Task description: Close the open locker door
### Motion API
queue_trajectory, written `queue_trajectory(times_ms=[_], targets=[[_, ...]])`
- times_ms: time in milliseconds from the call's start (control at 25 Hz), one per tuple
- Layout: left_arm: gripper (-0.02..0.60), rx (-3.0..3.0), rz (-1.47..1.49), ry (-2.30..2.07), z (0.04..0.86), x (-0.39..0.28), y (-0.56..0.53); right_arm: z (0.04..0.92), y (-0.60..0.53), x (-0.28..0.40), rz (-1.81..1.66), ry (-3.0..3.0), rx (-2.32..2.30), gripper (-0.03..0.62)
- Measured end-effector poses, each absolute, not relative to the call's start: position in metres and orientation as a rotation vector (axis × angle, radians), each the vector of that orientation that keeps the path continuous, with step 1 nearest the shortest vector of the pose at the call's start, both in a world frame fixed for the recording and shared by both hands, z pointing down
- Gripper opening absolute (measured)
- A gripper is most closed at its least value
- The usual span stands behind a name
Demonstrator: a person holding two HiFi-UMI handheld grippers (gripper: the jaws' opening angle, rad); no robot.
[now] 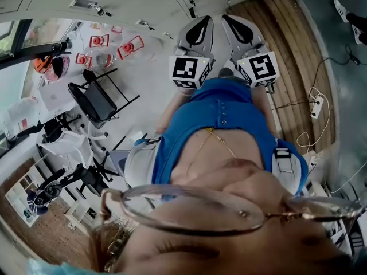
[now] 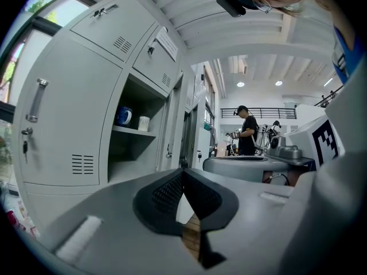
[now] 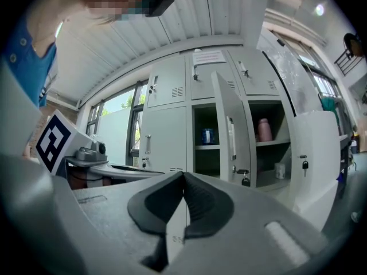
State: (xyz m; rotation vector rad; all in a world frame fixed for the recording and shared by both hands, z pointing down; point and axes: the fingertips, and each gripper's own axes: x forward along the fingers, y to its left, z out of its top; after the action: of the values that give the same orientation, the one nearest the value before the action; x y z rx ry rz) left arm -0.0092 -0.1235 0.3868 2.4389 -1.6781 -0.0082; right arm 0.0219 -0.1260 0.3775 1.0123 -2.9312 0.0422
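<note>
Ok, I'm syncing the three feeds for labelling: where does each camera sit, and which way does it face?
Head view: on the person's head, facing steeply down; blue shirt, left gripper, right gripper show.
Left gripper view: rides that gripper, faces the lockers along shut jaws; right gripper beside.
Right gripper view: likewise, facing the open locker door; left gripper beside.
Shared: both gripper views show the blue mug.

Left claw [image 1: 200, 20] beside right claw [image 1: 232, 20], blue shirt [image 1: 221, 116] below, black chair [image 1: 92, 99] well apart
</note>
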Motion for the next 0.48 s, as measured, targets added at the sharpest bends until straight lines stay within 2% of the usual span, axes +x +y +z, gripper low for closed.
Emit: queue_trajectory(times_ms=[480], targets=[[0.0,2.34,-0.02,-1.804,0.39,0.013,-0.153,0.376,-0.158,0.043,0.025,-2.994,0.856,0.002]])
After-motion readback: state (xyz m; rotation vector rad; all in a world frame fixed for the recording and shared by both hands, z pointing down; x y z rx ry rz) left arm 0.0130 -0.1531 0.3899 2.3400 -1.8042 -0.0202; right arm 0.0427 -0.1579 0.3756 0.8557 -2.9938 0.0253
